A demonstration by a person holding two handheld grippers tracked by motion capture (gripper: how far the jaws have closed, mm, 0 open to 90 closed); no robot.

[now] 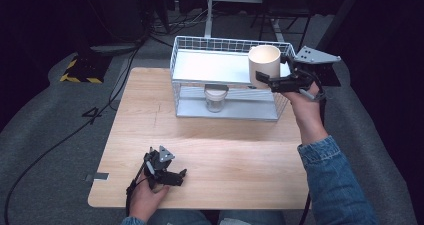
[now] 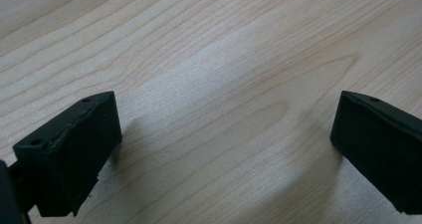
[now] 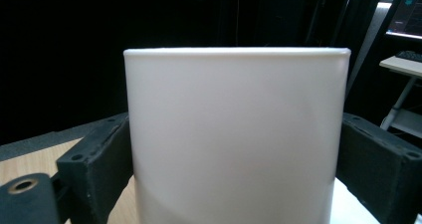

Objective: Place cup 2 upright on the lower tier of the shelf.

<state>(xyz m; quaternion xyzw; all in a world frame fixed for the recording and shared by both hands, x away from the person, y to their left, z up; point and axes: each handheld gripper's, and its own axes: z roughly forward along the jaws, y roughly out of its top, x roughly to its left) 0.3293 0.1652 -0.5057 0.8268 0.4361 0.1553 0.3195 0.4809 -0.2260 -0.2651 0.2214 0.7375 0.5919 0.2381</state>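
Observation:
A cream-white cup [image 1: 264, 65] stands upright above the right end of the wire rack's top shelf [image 1: 210, 67], with my right gripper [image 1: 272, 80] shut on its sides. In the right gripper view the cup [image 3: 234, 134] sits between the two black jaws, its rim level. Under the shelf, on the rack's lower level, stands a small clear jar [image 1: 215, 99] with a pale lid. My left gripper [image 1: 172, 175] rests low over the near left part of the wooden table [image 1: 225, 150]; in the left gripper view its fingers [image 2: 74, 149] stand wide open with bare wood between them.
The white wire rack [image 1: 175, 60] has raised mesh sides and takes up the table's far middle. Grey carpet, black cables and a yellow-black striped block [image 1: 80, 70] lie beyond the table on the left. Dark furniture stands behind.

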